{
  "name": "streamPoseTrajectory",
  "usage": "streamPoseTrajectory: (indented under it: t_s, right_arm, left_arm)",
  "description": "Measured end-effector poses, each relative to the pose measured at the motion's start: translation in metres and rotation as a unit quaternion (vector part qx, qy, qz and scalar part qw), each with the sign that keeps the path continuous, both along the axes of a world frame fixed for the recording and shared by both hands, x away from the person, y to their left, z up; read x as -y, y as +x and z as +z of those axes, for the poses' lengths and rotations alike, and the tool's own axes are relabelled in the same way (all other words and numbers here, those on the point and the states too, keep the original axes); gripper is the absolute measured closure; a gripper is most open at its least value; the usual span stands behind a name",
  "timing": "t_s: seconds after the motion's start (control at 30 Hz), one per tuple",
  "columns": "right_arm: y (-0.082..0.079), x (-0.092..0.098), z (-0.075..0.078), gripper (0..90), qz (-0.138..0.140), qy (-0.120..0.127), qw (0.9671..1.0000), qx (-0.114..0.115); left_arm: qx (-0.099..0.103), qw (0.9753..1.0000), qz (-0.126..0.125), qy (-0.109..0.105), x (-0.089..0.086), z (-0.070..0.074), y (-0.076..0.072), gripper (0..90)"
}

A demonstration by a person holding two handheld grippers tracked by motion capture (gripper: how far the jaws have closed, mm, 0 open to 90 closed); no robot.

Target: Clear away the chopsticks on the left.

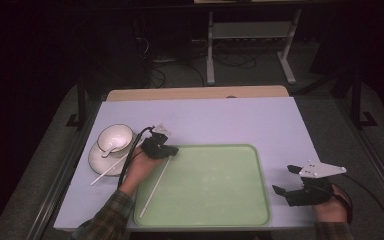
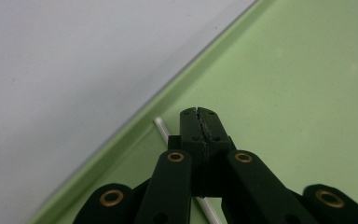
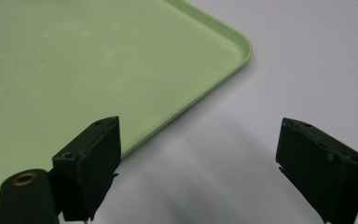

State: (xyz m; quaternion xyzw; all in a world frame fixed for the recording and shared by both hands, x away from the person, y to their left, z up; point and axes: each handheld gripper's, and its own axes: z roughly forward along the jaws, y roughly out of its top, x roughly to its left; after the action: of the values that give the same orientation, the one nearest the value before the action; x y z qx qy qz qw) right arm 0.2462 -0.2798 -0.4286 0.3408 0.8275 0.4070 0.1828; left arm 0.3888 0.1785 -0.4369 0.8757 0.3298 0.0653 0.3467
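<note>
A white chopstick [image 1: 155, 185] slants across the left side of the green tray [image 1: 220, 200], and its upper end sits in my left gripper [image 1: 171, 150]. In the left gripper view the jaws of that gripper [image 2: 199, 117] are pressed together on the chopstick [image 2: 161, 126], which crosses beneath them just inside the tray's rim [image 2: 121, 140]. A second white chopstick [image 1: 108, 171] lies on the table, leaning on a plate. My right gripper [image 1: 284, 179] is open above the table right of the tray. Its view shows the gripper [image 3: 200, 149] holding nothing beside the tray's corner [image 3: 242, 46].
A white bowl [image 1: 115, 137] with a white spoon [image 1: 109, 150] in it stands on a white plate [image 1: 96, 159] at the table's left. The pale table [image 1: 230, 120] ends in a wooden strip at the back. Past the table's back edge are a metal stand and cables on the floor.
</note>
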Motion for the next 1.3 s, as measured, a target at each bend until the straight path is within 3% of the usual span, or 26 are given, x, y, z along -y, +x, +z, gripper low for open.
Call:
streamPoseTrajectory:
  t_s: [0.53,1.3]
  right_arm:
    - [-0.001,0.0,0.0,13.1,-0.001,-0.001,1.0,0.001]
    - [-0.001,0.0,0.0,13.1,-0.001,-0.002,1.0,0.001]
  left_arm:
    - [0.0,0.9999,-0.011,0.008,-0.02,-0.001,-0.044,89.9]
    - [0.0,0.9995,0.033,0.002,-0.063,0.002,-0.068,89.8]
